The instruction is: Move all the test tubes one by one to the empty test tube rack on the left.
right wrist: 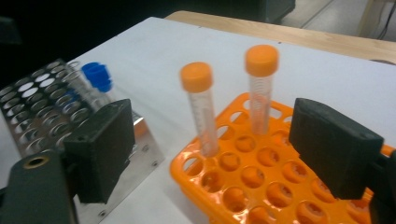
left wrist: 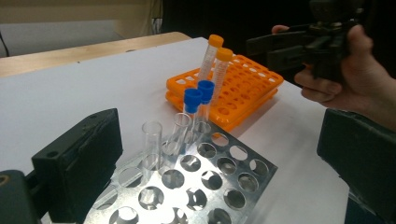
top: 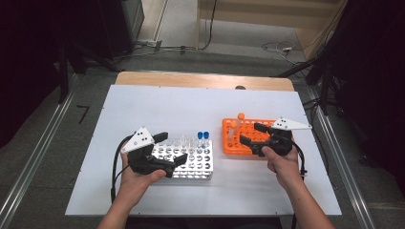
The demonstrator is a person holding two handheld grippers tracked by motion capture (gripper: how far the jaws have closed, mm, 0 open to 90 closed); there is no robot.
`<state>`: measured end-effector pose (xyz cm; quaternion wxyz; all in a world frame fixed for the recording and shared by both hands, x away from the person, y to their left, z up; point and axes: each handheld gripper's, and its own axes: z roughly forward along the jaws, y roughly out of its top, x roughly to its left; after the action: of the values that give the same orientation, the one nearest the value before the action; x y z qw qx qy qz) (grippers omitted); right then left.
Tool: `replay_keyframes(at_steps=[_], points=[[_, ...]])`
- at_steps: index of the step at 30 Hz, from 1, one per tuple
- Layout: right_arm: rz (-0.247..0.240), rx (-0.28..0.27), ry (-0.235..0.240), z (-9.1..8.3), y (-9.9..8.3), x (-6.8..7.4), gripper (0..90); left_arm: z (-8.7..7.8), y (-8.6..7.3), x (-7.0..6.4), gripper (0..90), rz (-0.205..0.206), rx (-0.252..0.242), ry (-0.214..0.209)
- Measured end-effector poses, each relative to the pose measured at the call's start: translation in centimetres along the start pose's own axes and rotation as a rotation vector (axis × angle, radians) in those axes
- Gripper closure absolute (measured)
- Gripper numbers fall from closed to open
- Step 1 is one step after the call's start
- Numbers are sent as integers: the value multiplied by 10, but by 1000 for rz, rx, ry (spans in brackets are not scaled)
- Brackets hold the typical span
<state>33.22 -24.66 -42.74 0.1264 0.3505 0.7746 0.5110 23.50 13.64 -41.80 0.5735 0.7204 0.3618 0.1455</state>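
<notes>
While both hands rest over the near half of the white tabletop [top: 143, 100], each holds its tongs spread wide with nothing between the jaws. The left tongs [top: 173, 149] hover over the near left part of the metal rack [top: 200, 164], which sits left of the tabletop's middle. Along that rack's far edge stand a few clear open tubes [left wrist: 152, 140] and, beside them at the far right corner, two blue-capped tubes [left wrist: 198, 100]. The right tongs [top: 252, 134] hang above the orange rack [top: 234, 145], which lies just right of the metal one, apart from it. Two orange-capped tubes [right wrist: 205, 112] stand upright in holes near that rack's far left corner, just ahead of the open jaws and not touched by them. Farther off, the wooden strip [top: 205, 80] runs along the tabletop's far edge.
</notes>
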Motion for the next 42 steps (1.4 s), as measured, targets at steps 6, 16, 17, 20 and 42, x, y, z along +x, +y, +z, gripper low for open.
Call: replay_keyframes(at_steps=[6, 16, 17, 20, 42], points=[[38, 45, -78, 19, 1, -13, 297, -4, -2, -1, 0, -2, -4, -1], [61, 124, -176, 51, -3, -19, 548, -8, -5, -1, 0, -3, -2, -11], [67, 128, -175, 53, -3, -18, 553, -8, -5, -1, 0, -6, -3, -10], [71, 136, -169, 58, -4, -17, 573, -9, -6, 0, 0, -6, 3, -10], [56, 103, -221, 71, -6, -12, 725, -11, -8, 0, 0, -9, 5, -10]])
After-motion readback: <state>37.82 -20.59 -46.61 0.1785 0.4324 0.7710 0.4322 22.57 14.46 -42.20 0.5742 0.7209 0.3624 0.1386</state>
